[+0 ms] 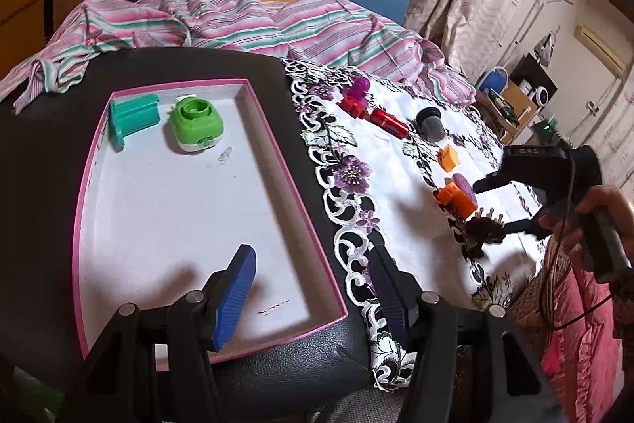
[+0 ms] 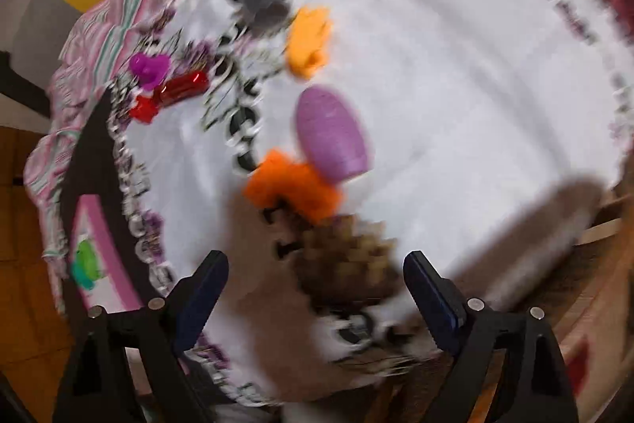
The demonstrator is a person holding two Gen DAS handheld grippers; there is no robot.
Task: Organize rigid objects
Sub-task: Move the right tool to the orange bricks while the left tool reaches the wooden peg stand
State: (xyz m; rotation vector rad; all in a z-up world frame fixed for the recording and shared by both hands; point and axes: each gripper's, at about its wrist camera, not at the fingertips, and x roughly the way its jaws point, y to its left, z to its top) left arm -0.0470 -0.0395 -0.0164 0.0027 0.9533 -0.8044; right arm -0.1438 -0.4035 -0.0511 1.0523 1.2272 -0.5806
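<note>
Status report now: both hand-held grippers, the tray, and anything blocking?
Left hand-held gripper open, empty, over pink-rimmed tray. Right hand-held gripper open above brown hairbrush. Orange block close beside brush.

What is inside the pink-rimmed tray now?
The pink-rimmed tray holds a teal plastic piece and a green round-topped object. The left gripper covers the near corner.

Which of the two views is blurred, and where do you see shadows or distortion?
Right wrist view: strong motion blur, smeared cloth pattern, the brown brush only a blotchy shape; the tool's own fingers stay sharp. Left wrist view: sharp, with fisheye bending of the pink-rimmed tray and soft finger shadows inside it.
</note>
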